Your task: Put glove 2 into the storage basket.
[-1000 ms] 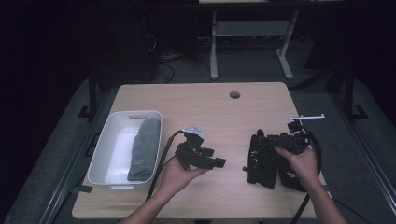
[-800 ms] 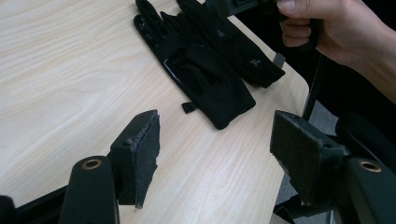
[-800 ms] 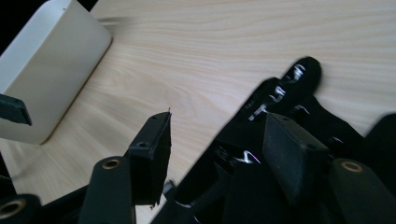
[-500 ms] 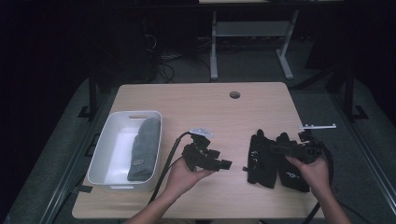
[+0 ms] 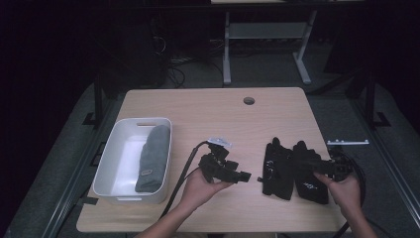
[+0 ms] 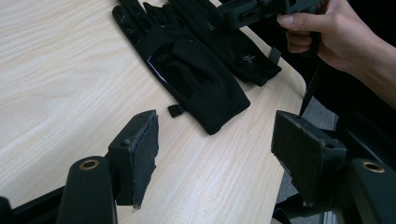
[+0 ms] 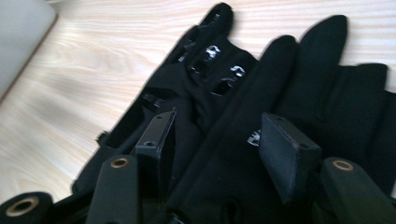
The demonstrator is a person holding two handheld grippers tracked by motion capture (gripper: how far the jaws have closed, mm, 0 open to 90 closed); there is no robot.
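Bench [image 5: 208, 106] wide, pale wood. White bin [image 5: 115, 163] at left of frame, grey glove [image 5: 152, 157] inside. Two black gloves [image 5: 292, 168] flat at lower right: soft, light, limp; pinch cuff edge. Right gripper [image 7: 219, 144] over them, jaws just closing, nothing clamped. Left gripper [image 6: 215, 158] wide, empty.

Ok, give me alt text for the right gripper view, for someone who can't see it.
Two open black jaws of the right gripper rise from the bottom edge over two black fabric gloves lying side by side on a light wooden table; fabric lies between the jaws, not yet pinched. A white plastic bin's corner shows at top left.
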